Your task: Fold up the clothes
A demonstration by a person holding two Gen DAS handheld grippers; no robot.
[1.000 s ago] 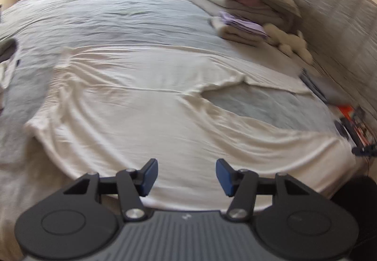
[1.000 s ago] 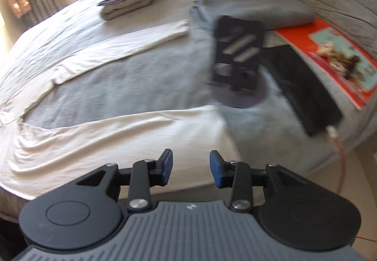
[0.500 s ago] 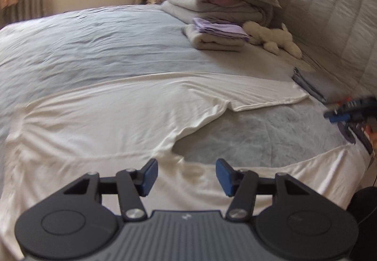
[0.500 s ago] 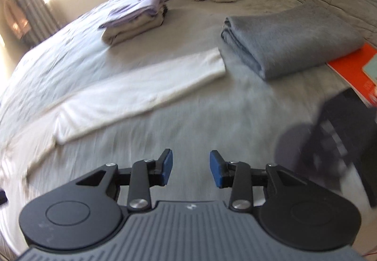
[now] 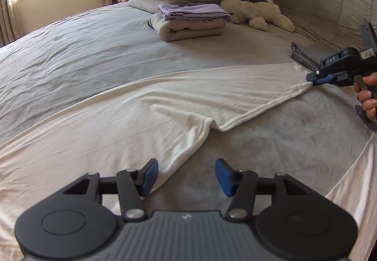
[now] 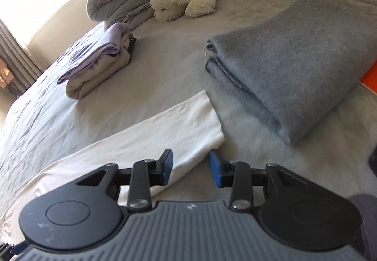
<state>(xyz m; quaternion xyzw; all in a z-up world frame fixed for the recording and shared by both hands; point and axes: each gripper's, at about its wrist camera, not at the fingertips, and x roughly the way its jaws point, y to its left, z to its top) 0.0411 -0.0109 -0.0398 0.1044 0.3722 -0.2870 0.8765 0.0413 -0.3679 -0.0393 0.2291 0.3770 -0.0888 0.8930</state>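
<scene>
The white garment [image 5: 146, 105] is spread flat across the bed [image 5: 70, 48], its sleeve [image 6: 188, 124] stretched lengthwise toward the folded grey blanket [image 6: 294, 77], with the cuff just beside that blanket. The right gripper [image 6: 190, 166] is nearer that cuff; its jaws have just been closing, the cuff's corner lying between them, a gap still seen. The left gripper [image 5: 186, 176] is held half open and empty over the underarm edge, well back from the blanket.

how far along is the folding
Done: the purple-and-beige stack and grey folded piece lie folded. In hand: the right gripper has just been closing around the sleeve cuff of the white shirt, not yet pinching; the left gripper hangs open. Left: every fold of the shirt.
</scene>
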